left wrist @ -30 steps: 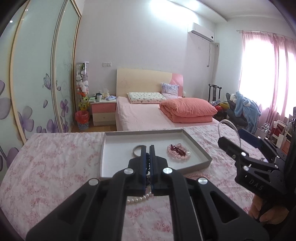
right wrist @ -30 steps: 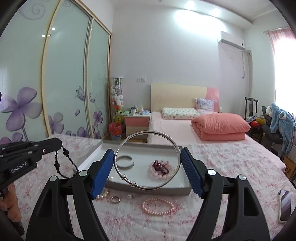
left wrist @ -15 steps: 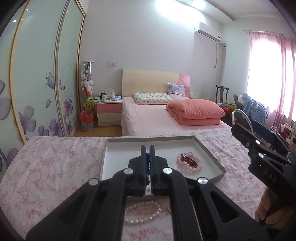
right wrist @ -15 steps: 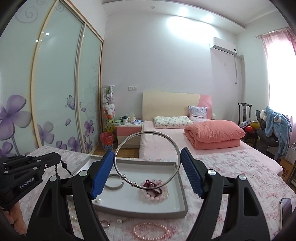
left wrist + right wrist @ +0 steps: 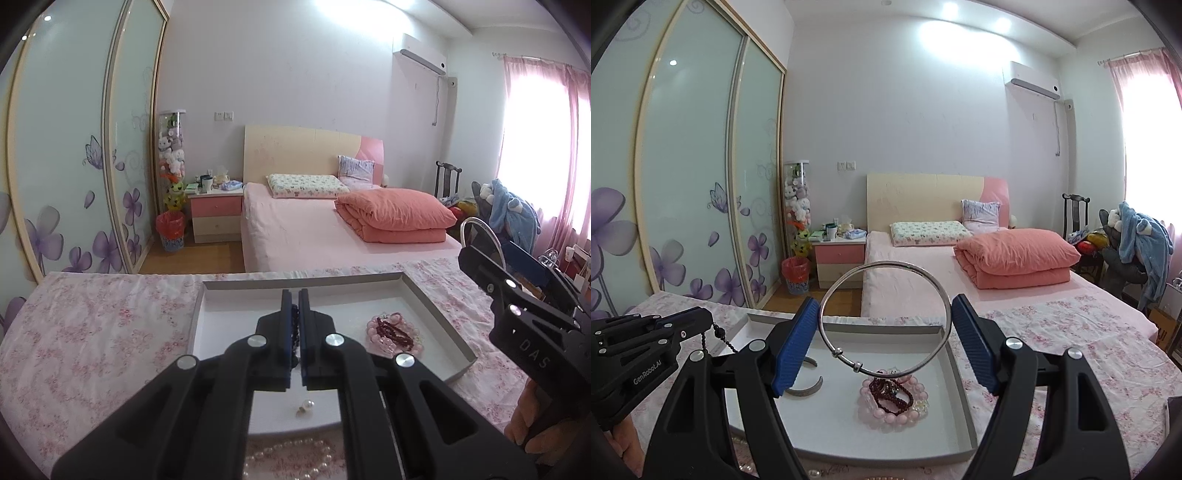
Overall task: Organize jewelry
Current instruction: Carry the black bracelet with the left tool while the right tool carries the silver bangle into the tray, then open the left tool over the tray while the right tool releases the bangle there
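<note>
Compared with a second ago, both cameras sit higher and further over the grey tray [image 5: 960,373]. In the left wrist view its near edge has slid down behind the fingers, the pearl strand [image 5: 291,448] has dropped to the bottom edge of the frame, and a small pearl earring [image 5: 306,406] now shows on the tray floor, low in the centre. In the right wrist view the loose ring and the pink bead bracelet that lay on the cloth in front of the tray have left the frame.

In the left wrist view, the left gripper [image 5: 294,299] has its blue pads pressed nearly together on a dark bead strand [image 5: 294,325], which runs down the narrow slit between them. In the right wrist view that strand hangs from the gripper's tip at centre left, over the tray's left rim.

The right gripper [image 5: 884,332] is spread wide, its blue pads [image 5: 796,347] bearing on either side of a large silver bangle [image 5: 884,317] that stands upright between them, centre frame, above the tray. Below it, the silver cuff [image 5: 805,387] lies on the tray floor at lower centre left. To its right rests the pink bead bracelet [image 5: 875,411] with a dark red bead bracelet [image 5: 892,395] piled on top. The tray sits on the floral tablecloth [image 5: 1071,325].
</note>
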Demonstrator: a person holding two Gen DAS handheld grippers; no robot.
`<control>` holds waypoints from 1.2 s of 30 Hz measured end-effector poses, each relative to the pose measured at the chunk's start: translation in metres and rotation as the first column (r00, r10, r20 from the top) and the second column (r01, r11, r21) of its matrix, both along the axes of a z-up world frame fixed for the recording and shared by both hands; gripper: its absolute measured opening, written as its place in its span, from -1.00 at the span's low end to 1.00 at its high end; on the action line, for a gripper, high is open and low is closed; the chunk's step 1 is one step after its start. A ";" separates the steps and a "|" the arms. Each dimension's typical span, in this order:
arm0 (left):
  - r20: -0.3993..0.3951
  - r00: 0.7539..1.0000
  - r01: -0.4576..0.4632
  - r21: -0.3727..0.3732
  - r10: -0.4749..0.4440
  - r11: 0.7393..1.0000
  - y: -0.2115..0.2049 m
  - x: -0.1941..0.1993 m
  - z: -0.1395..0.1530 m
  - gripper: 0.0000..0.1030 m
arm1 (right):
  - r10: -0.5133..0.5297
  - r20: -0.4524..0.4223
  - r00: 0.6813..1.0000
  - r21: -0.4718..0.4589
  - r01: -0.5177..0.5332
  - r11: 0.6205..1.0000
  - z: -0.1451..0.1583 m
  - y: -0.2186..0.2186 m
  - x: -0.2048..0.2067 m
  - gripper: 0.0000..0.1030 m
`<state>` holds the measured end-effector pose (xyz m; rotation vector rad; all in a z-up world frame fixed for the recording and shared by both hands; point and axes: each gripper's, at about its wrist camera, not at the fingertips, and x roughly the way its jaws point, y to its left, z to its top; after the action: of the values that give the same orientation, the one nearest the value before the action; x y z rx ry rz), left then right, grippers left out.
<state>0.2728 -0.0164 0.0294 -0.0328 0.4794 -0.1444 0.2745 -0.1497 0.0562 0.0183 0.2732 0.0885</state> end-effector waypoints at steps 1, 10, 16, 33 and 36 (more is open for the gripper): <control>-0.003 1.000 0.001 0.002 -0.001 1.000 -0.001 0.004 -0.001 -0.91 | 0.000 -0.006 1.000 0.000 0.000 1.000 -0.001 0.001 0.004 0.43; -0.042 0.999 0.009 0.000 -0.009 1.000 0.001 0.030 -0.018 -0.91 | 0.004 -0.103 0.995 -0.005 -0.004 1.000 -0.022 0.008 0.037 0.44; -0.079 0.997 0.019 -0.002 -0.019 1.000 0.000 0.046 -0.029 -0.91 | 0.017 -0.198 0.980 0.020 -0.013 1.000 -0.040 0.010 0.054 0.44; -0.096 0.995 -0.035 -0.043 0.031 0.998 0.023 0.052 -0.030 -0.59 | 0.031 -0.207 0.978 0.046 -0.022 0.999 -0.037 0.005 0.052 0.51; -0.090 0.995 -0.049 -0.043 0.045 0.998 0.026 0.048 -0.026 -0.53 | 0.026 -0.200 0.980 0.045 -0.017 0.999 -0.034 0.000 0.050 0.51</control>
<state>0.3205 0.0098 0.0037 -0.0952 0.5637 -0.1082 0.3242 -0.1501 0.0218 0.0671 0.4730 0.1142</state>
